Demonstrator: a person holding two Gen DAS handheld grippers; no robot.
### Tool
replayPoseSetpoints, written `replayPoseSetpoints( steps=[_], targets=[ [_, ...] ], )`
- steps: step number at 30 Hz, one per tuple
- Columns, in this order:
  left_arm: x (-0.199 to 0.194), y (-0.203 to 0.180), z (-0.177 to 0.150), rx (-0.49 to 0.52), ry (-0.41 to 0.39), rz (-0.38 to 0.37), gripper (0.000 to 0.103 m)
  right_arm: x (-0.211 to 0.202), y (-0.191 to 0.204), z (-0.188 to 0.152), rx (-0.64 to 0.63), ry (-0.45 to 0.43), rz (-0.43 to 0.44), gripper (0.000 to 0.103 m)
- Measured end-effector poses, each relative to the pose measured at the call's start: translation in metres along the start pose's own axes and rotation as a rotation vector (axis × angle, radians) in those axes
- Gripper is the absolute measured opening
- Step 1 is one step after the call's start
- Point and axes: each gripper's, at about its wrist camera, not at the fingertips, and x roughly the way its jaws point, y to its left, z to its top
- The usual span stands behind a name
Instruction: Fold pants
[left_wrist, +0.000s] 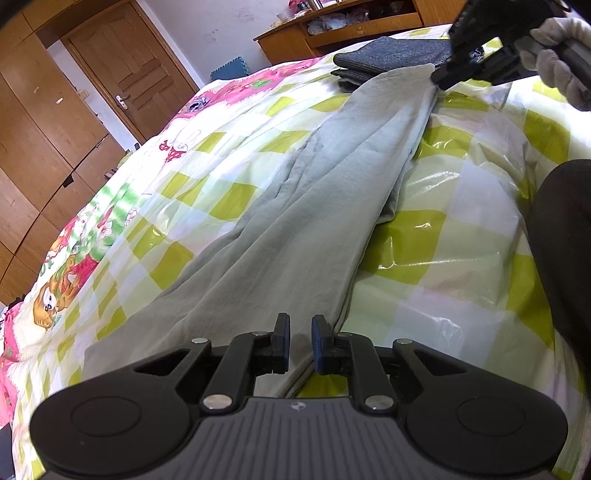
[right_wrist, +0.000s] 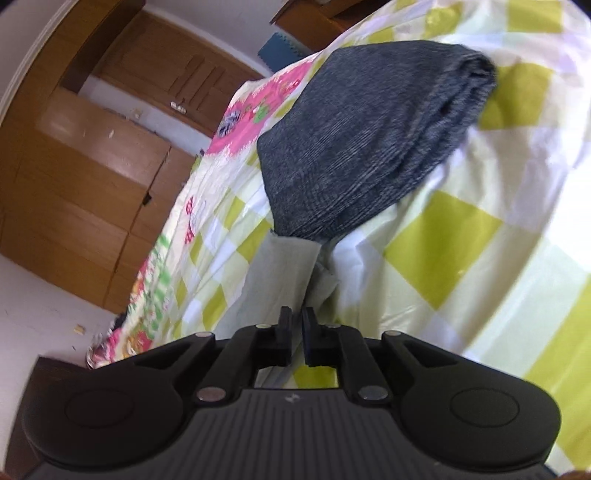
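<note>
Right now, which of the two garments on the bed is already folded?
The dark grey garment; it lies as a compact stack, while the light grey pants stretch out long.

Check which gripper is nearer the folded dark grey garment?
Right. The right gripper is at the light grey pants' far end, beside the folded dark grey garment; the left gripper is at the near end.

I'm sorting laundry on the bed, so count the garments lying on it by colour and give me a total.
Light grey pants, stretched out long: 1
Dark grey folded garments beyond them: at least 1; a second dark layer shows beneath in the left wrist view
Total: at least 2
</note>
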Motion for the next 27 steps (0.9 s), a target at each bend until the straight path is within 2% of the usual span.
replayPoseSetpoints(
  steps=[6,11,15,19,22,24,27],
  targets=[
    [0.001,0.001,-0.001,0.002,0.006,0.003,0.03,-0.018,-0.02,0.008,0.108,-0.099,-0.001,0.01],
    [0.001,-0.002,-0.001,0.017,0.01,0.008,0.03,0.001,-0.016,0.007,0.111,-0.033,0.009,0.01],
    [0.001,-0.001,0.0,0.017,0.009,0.006,0.03,0.017,-0.018,0.004,0.168,-0.008,0.037,0.011],
    [0.001,0.0,-0.002,0.017,0.008,0.004,0.03,0.032,-0.013,0.007,0.154,0.002,0.008,0.023],
    [0.001,0.0,-0.002,0.008,0.006,0.003,0.03,0.037,-0.012,0.01,0.181,0.005,0.027,0.032],
    [0.001,0.0,-0.002,0.005,0.006,0.002,0.03,0.032,-0.012,0.009,0.181,-0.007,0.033,0.036],
    [0.001,0.001,-0.002,0.009,0.005,0.0,0.031,0.028,-0.012,0.006,0.16,-0.021,0.019,0.036]
  ],
)
